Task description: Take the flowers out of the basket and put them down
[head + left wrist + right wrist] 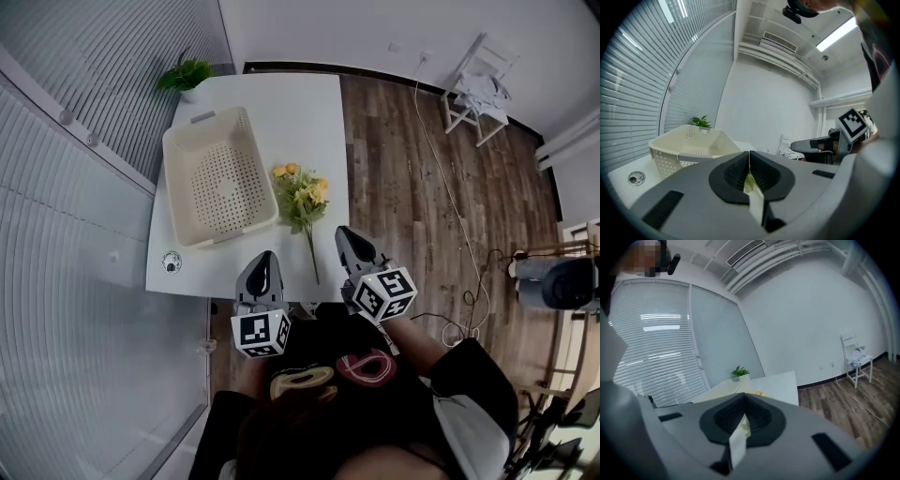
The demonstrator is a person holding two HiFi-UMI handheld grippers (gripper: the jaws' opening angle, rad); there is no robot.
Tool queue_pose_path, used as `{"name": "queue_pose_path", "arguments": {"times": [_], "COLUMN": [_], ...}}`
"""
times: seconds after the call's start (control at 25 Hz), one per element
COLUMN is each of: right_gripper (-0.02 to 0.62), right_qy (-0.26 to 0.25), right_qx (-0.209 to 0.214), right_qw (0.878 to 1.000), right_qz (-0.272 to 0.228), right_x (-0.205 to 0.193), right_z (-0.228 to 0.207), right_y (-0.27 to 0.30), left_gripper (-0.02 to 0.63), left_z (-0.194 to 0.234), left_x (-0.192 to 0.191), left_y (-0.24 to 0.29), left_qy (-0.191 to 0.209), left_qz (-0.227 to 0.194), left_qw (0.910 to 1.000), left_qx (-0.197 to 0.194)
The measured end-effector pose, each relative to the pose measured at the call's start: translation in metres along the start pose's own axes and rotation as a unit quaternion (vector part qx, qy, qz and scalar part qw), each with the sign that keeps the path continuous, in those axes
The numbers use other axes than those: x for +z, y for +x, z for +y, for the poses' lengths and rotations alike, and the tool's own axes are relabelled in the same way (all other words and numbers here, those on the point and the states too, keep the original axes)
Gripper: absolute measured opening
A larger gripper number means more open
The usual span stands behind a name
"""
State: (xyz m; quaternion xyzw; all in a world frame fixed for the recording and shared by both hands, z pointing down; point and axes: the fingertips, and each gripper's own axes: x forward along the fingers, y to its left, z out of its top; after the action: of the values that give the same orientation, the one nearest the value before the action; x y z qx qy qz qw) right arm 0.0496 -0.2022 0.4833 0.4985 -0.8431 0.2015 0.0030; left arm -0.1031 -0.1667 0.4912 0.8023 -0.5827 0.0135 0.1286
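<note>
The left tongs (262,258) and right tongs (344,234) are closed, side by side, pointing forward.

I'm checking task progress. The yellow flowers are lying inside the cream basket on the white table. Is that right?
Not quite. The yellow flowers are lying on the white table beside the cream basket, not inside it. The head view shows the basket holding nothing.

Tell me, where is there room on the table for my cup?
Bare table lies beyond the flowers, right of the basket. The left side is crowded: the basket fills it, with the flowers close beside it.
</note>
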Motion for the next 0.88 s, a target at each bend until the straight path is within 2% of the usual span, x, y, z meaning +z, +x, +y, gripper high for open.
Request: {"name": "queue_pose_path", "arguments": {"times": [0.24,0.68,0.88], "right_gripper": [0.009,0.009,0.009], "right_qy": [-0.018,-0.042,-0.051], "right_qx": [-0.009,0.002,-0.013], "right_qw": [1.0,0.999,0.998], "right_qz": [0.002,0.026,0.026], "right_x": [-0.004,-0.014,-0.01], "right_z": [-0.002,0.002,-0.01], "right_y": [0.0,-0.001,-0.003], "left_gripper": [0.018,0.018,0.018], "left_z": [0.004,0.005,0.004], "left_x": [-0.001,-0.002,0.006], "left_y": [-0.004,-0.01,-0.012], "left_qy": [-0.004,-0.011,-0.007], "left_qz": [-0.002,0.0,-0.012], "left_qw": [1.0,0.9997,0.9996], "left_qx": [0.007,0.021,0.025]}}
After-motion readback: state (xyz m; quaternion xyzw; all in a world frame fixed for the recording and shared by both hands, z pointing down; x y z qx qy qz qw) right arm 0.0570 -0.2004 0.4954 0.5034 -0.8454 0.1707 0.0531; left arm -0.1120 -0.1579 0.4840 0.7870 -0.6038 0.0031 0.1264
